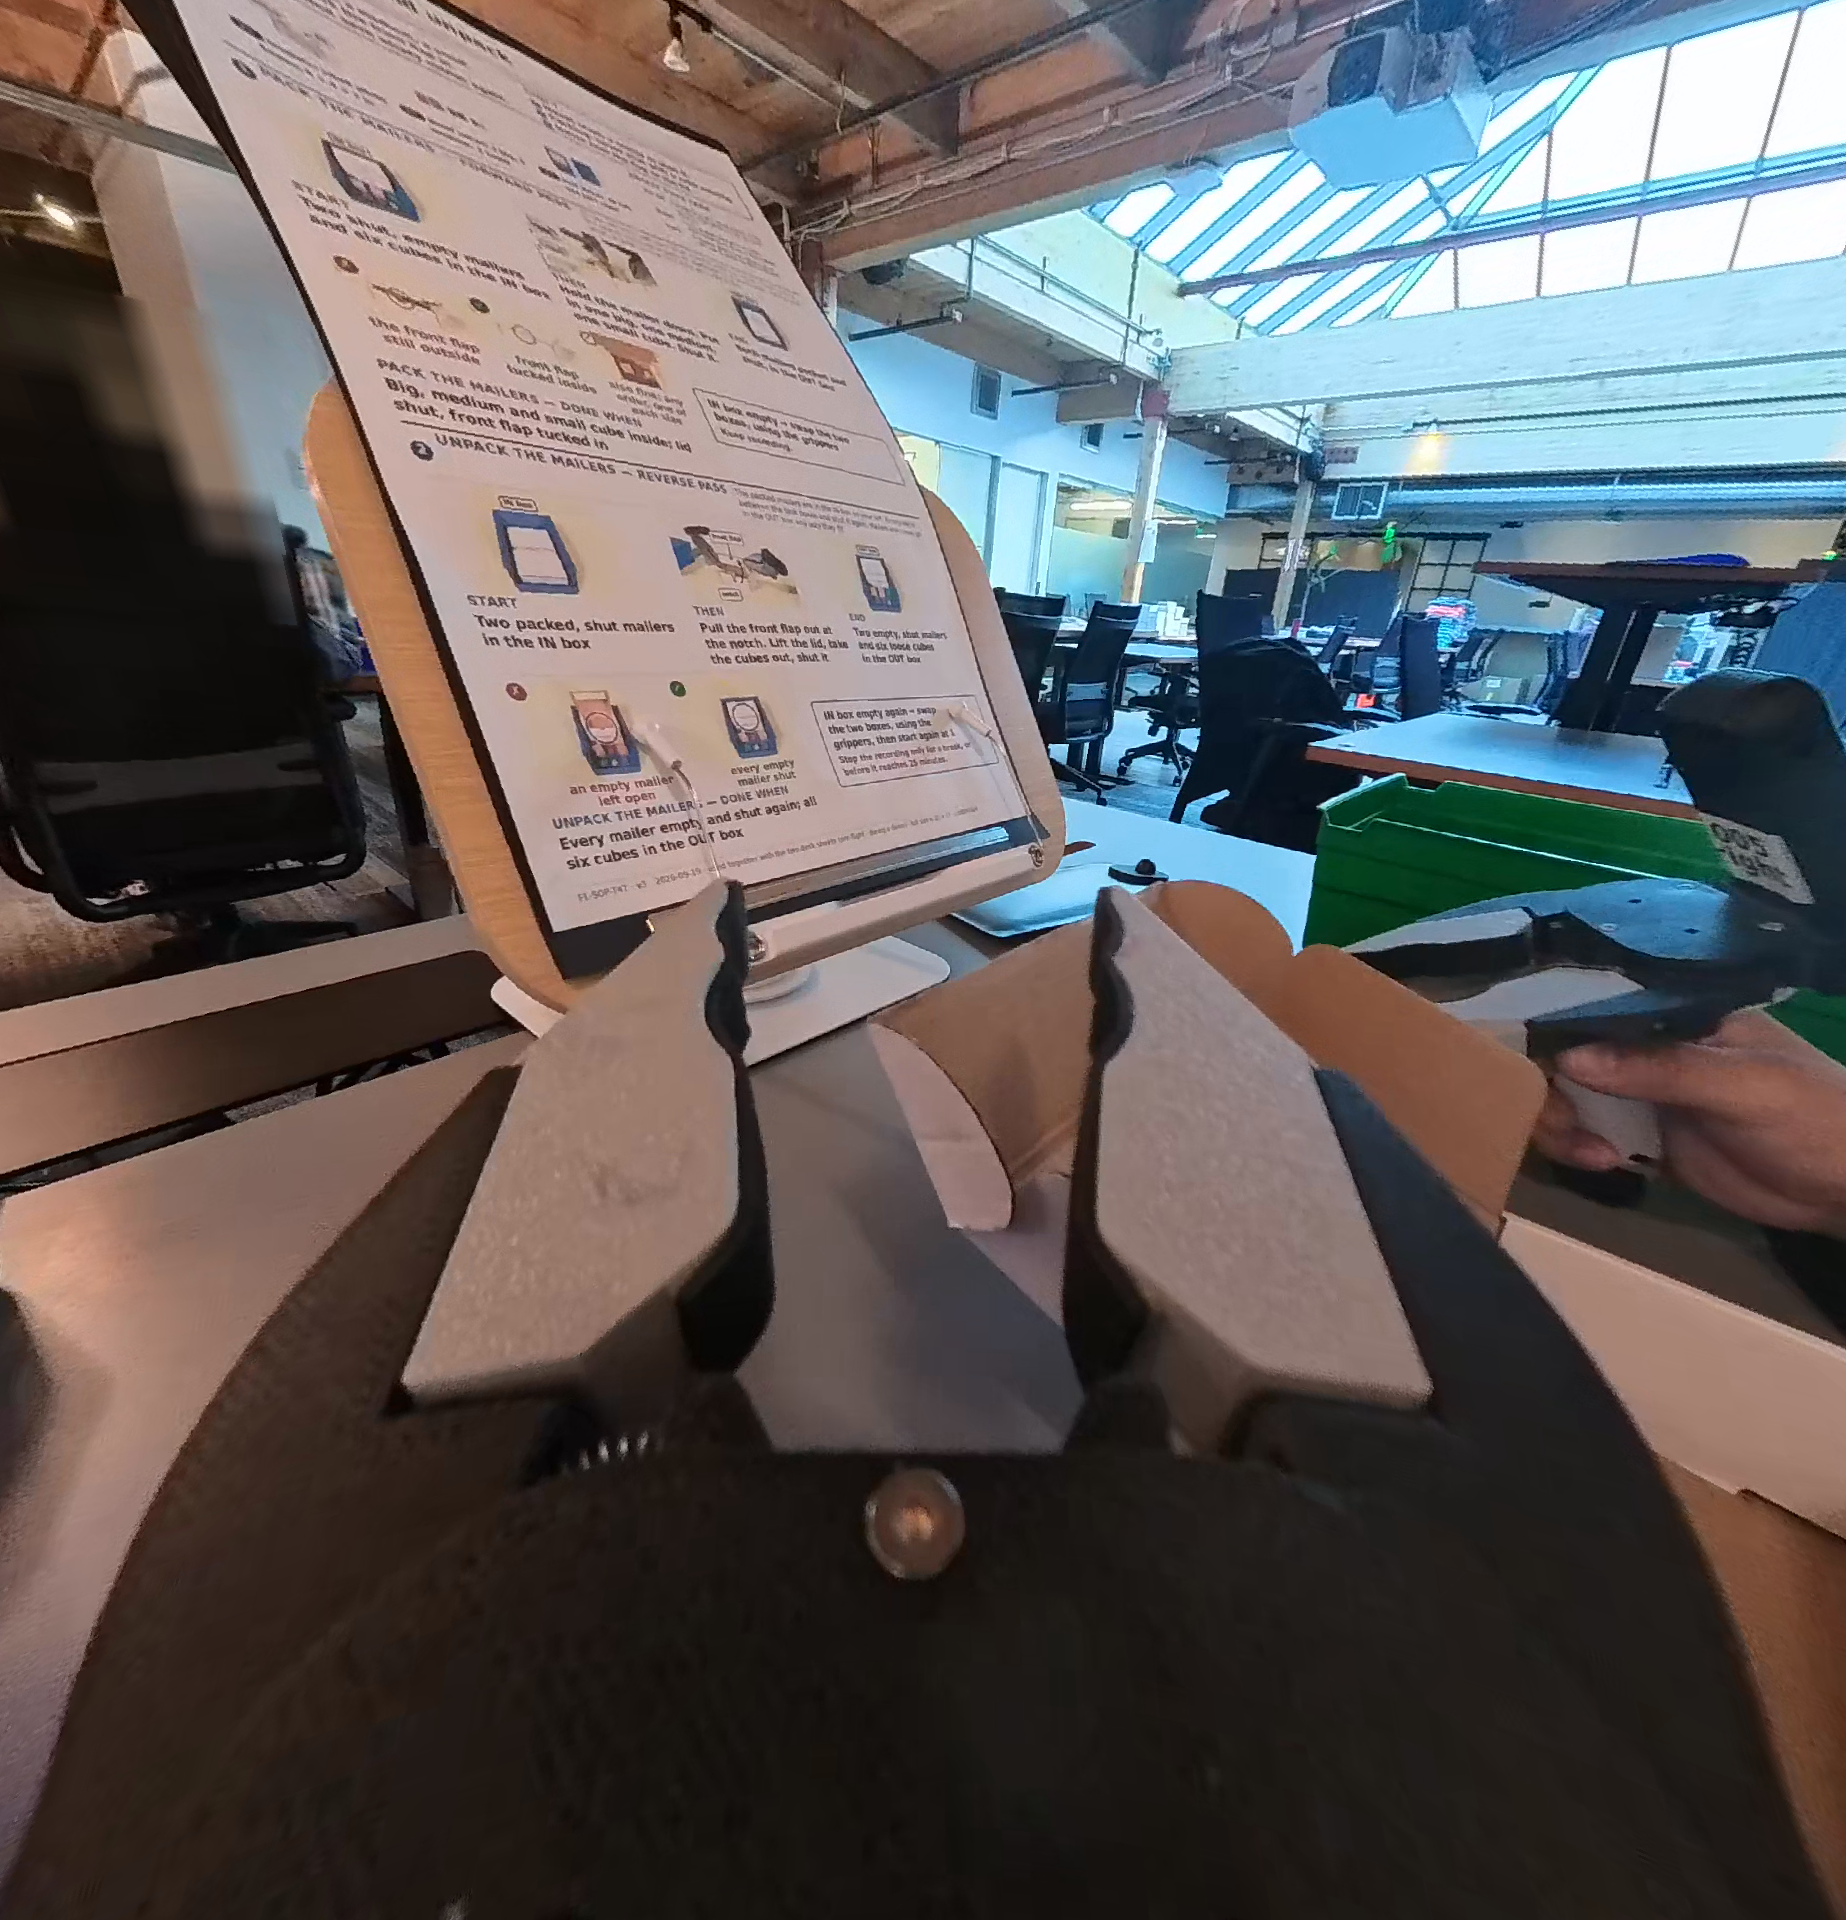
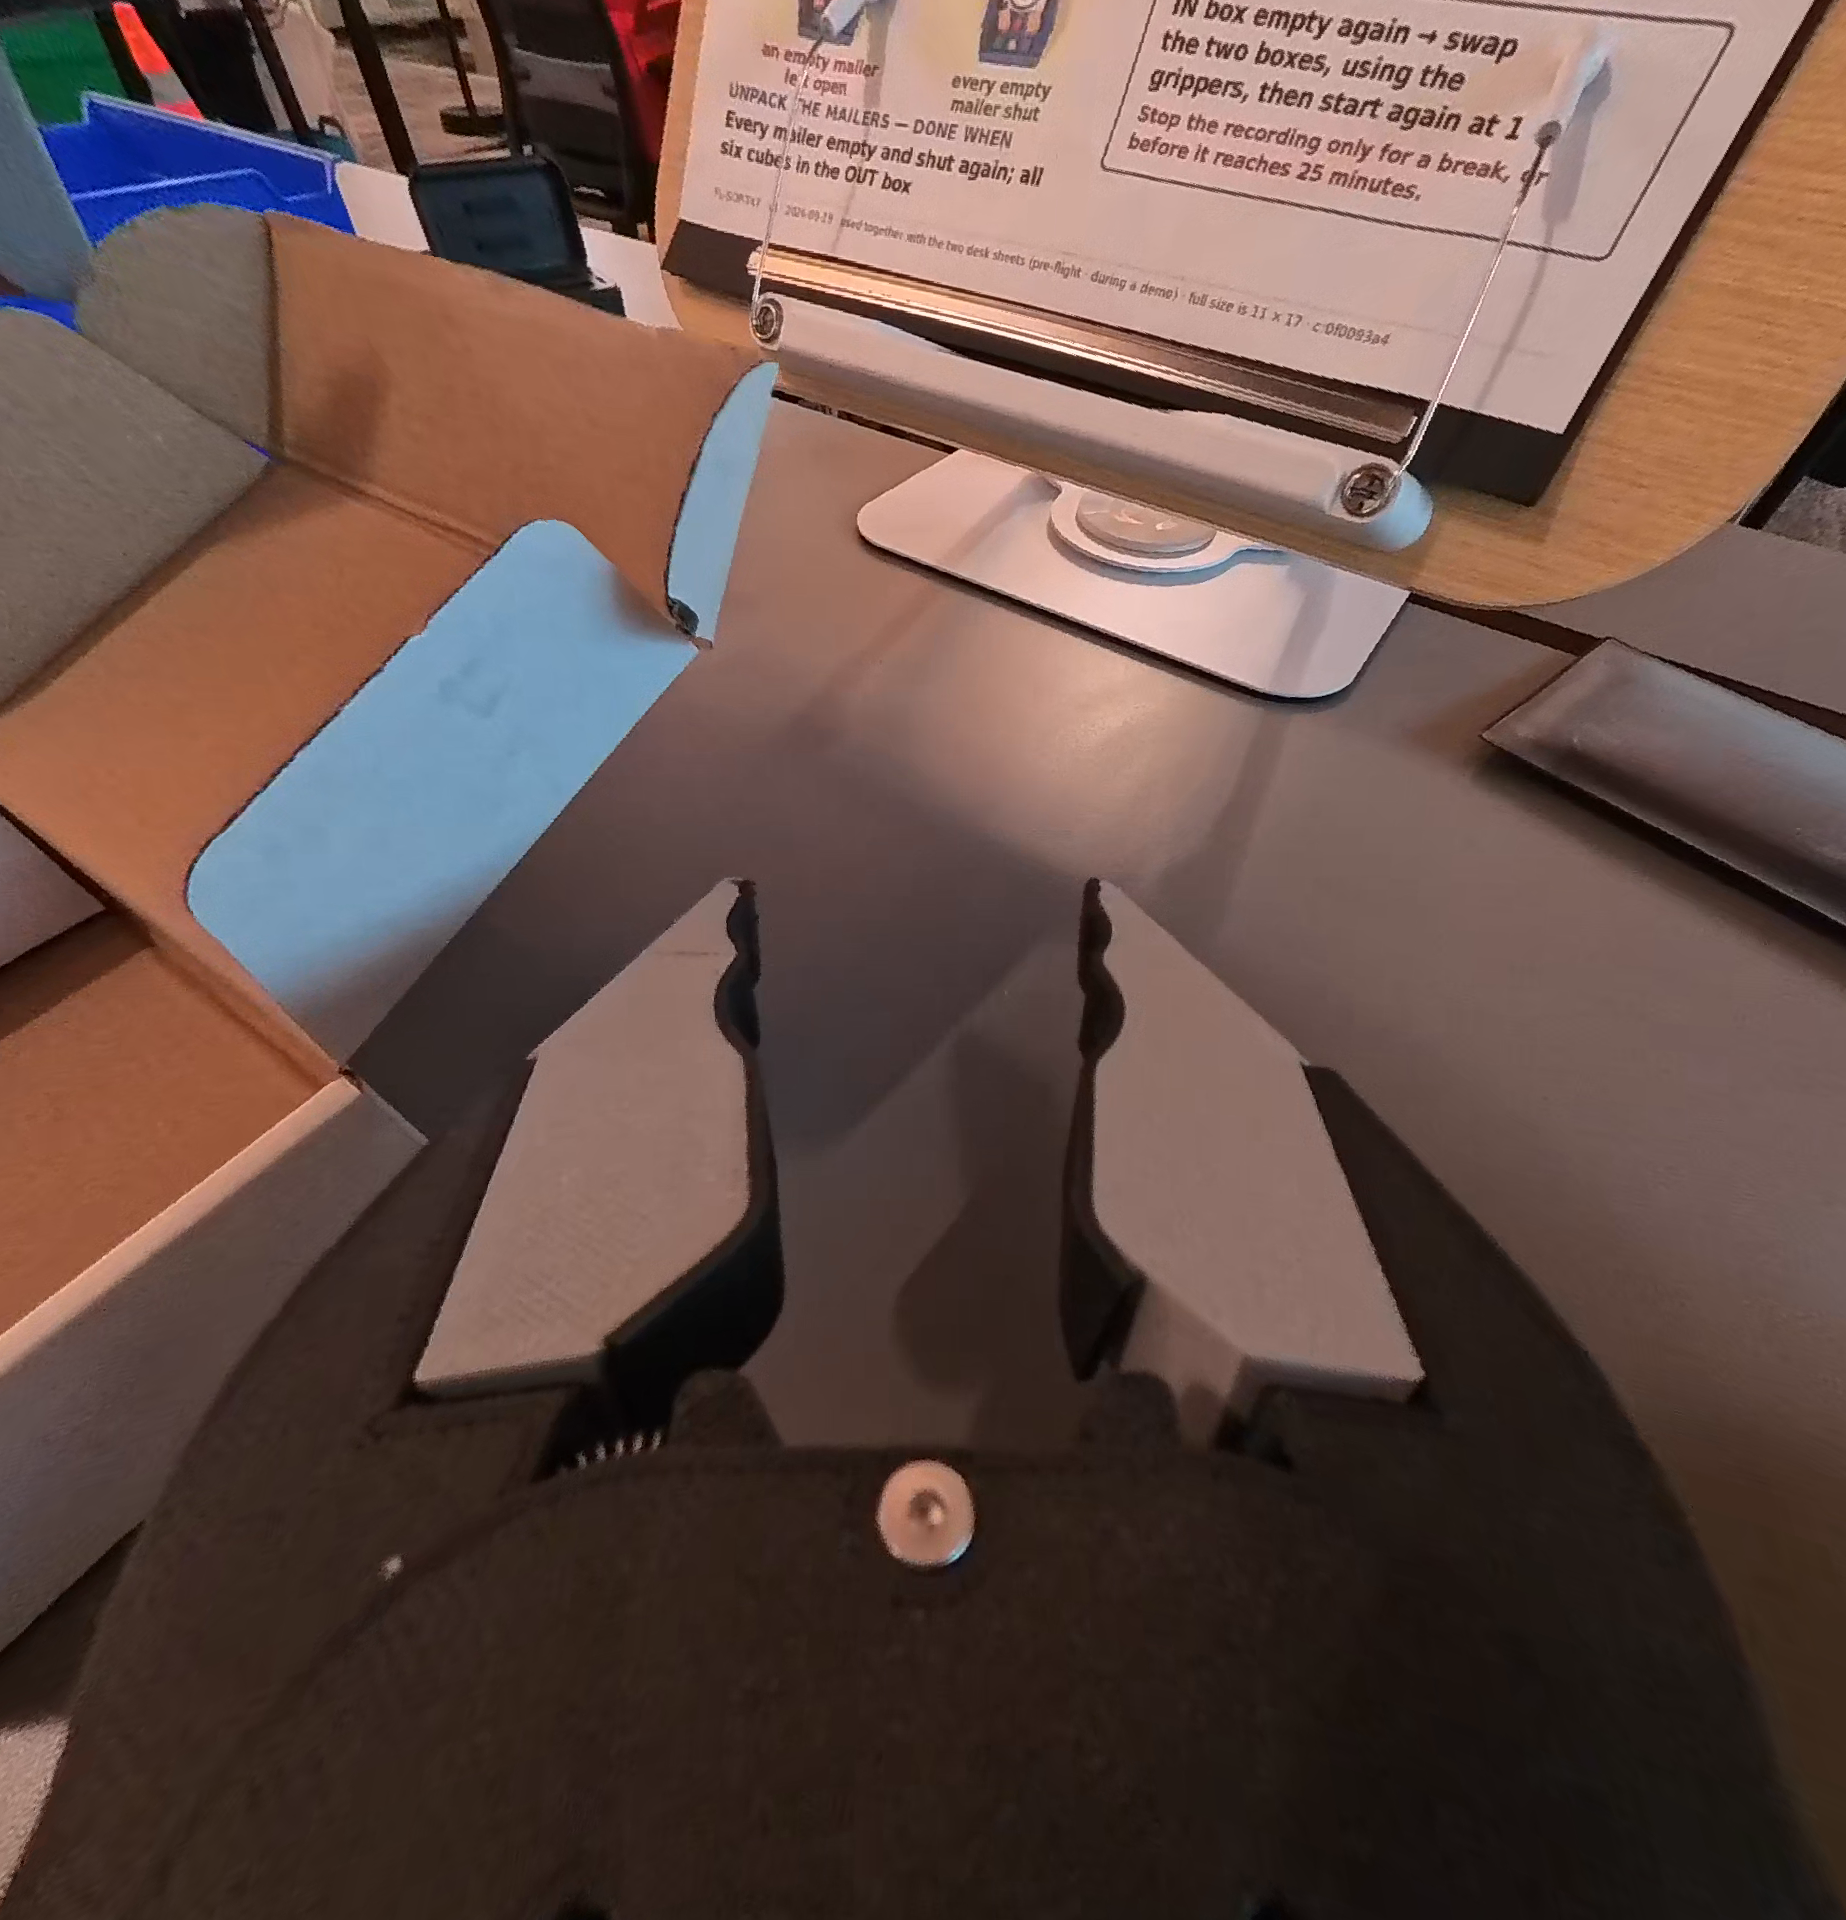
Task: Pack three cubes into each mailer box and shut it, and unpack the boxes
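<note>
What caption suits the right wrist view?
Open right claw hovers over dark table beside an open mailer box.

The mailer box (image 2: 171, 1060) lies open on the table, lid (image 2: 306, 582) raised with its side flap (image 2: 451, 769) (white outside, brown inside) splayed outward.

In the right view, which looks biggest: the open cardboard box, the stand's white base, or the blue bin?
1. Open brown cardboard mailer box
2. White flat stand base
3. Blue plastic bin, though it sits farther away and partly hidden.
</note>
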